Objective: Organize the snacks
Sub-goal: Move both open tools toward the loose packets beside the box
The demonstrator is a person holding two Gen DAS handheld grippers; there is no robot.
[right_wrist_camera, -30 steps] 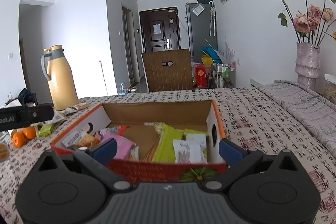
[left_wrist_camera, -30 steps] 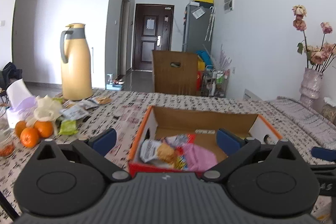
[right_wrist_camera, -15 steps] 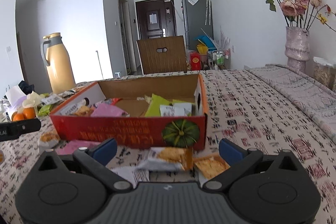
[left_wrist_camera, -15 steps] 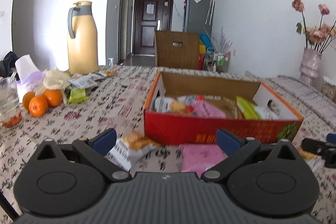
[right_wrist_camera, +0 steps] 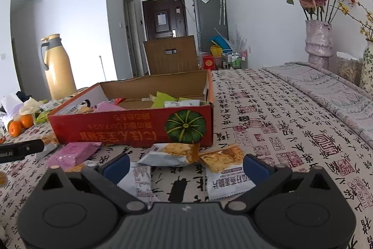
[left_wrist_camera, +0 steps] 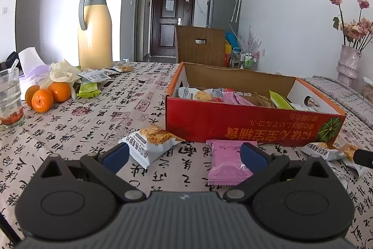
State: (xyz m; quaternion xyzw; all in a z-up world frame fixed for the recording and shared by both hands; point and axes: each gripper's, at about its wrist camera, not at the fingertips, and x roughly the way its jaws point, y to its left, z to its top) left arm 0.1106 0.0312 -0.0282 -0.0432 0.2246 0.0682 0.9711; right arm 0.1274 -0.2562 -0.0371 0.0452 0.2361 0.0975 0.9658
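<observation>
A red cardboard box (left_wrist_camera: 251, 127) (right_wrist_camera: 130, 127) holding several snack packets stands on the patterned tablecloth. My left gripper (left_wrist_camera: 184, 155) is open and empty, low over the table in front of the box. A white cracker packet (left_wrist_camera: 151, 144) and a pink packet (left_wrist_camera: 227, 161) lie between its fingers. My right gripper (right_wrist_camera: 185, 166) is open and empty near the box's right front corner. White cracker packets (right_wrist_camera: 167, 154) (right_wrist_camera: 227, 170) lie between its fingers, and the pink packet (right_wrist_camera: 71, 154) lies to the left.
Oranges (left_wrist_camera: 47, 95), a glass (left_wrist_camera: 9, 99), a yellow thermos jug (left_wrist_camera: 94, 27) and loose packets (left_wrist_camera: 89, 83) sit at the left. A vase of dried roses (right_wrist_camera: 318, 43) stands at the far right. A folded grey cloth (right_wrist_camera: 331, 90) lies along the right side.
Both grippers have pulled back from over the box and dropped low to the table in front of it. Loose packets in front of the box have come into view. Both stayed open.
</observation>
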